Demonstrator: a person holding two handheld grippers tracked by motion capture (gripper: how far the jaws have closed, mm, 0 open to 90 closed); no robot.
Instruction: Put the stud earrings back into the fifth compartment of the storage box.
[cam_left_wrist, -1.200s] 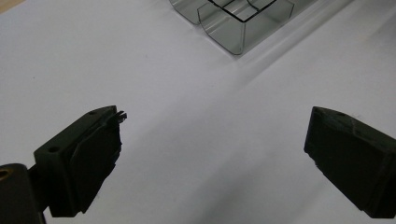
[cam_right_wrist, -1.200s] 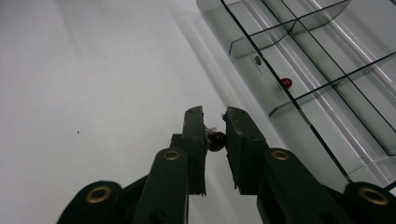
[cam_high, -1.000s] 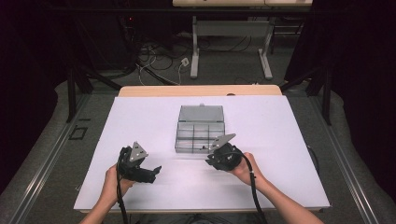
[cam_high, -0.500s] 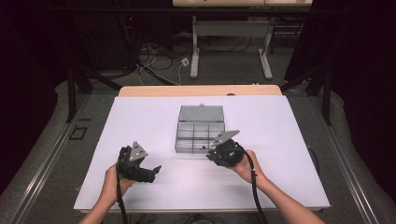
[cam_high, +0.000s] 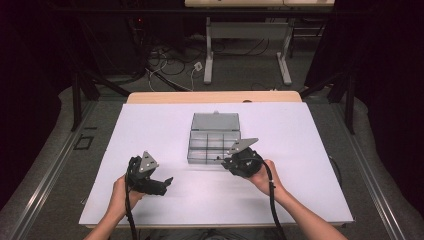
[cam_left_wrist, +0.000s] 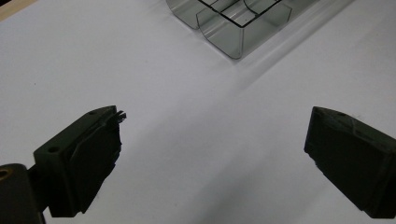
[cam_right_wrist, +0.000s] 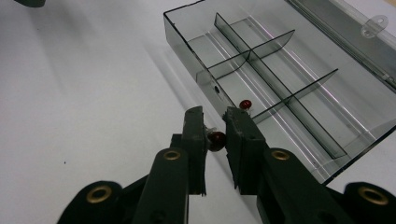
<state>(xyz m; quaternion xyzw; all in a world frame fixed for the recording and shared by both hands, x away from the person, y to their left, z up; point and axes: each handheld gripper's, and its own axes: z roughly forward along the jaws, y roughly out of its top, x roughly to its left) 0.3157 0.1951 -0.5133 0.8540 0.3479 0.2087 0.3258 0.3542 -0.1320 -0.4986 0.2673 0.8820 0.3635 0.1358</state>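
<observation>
Nearest the lower edge of the high view, two forearms are seen entering, each hand wrapped around a gripper. The left gripper is held low over the white table sheet at the near left, well apart from the box; its jaws are spread wide in the left gripper view, with only bare sheet between them. Its place is unchanged against the earlier frames. The right gripper is held at the near right corner of the clear compartment box, and its jaws are drawn close together, pinching a small dark red bead between the pads. A second small red bead is seen just beyond the jaw tips, at the box's near wall by the end of a divider; whether it rests inside a compartment or on the rim cannot be told. Compared with one second ago, the right gripper is found very slightly nearer the box's corner, the grip unaltered. The box is set at the middle of the sheet, its hinged lid lying open on the far side, its dividers forming several compartments. Beyond the sheet, a wooden table edge is recorded, then a dark floor with cables and a desk frame.
</observation>
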